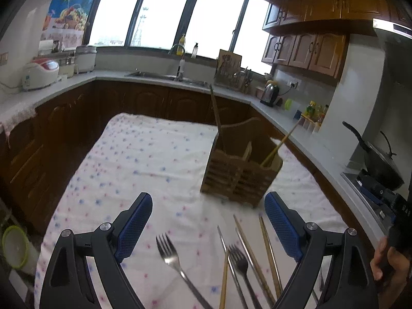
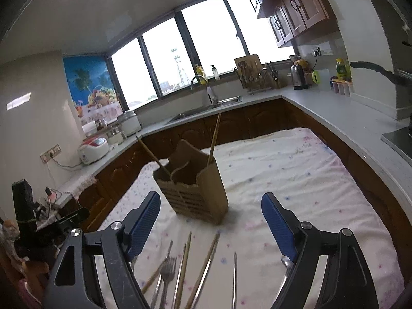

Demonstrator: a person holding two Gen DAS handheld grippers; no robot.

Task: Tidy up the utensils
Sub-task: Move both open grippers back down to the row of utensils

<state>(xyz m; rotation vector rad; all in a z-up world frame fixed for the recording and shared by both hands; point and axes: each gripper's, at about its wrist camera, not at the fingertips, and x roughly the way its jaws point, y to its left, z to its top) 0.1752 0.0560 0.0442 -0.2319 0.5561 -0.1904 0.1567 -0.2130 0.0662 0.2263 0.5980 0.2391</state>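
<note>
A brown wooden utensil holder (image 1: 240, 177) (image 2: 193, 193) stands on the flowered tablecloth (image 1: 144, 159) with two chopsticks (image 1: 279, 143) (image 2: 214, 135) leaning out of it. My left gripper (image 1: 208, 200) is open above the cloth, nothing between its blue pads. Under it lie a fork (image 1: 171, 257), a second fork (image 1: 238, 260) and several chopsticks (image 1: 267, 247). My right gripper (image 2: 211, 200) is also open and empty, short of the holder. Below it lie a fork (image 2: 168, 269), chopsticks (image 2: 206, 265) and a spoon (image 2: 285, 262) half hidden by the right finger.
Dark cabinets and a grey counter (image 1: 296, 128) ring the table. A sink (image 1: 164, 76), a kettle (image 1: 269, 94), a rice cooker (image 1: 40, 73) and a pan (image 1: 381, 164) sit on the counter. A person's hand (image 1: 386, 260) shows at the right edge.
</note>
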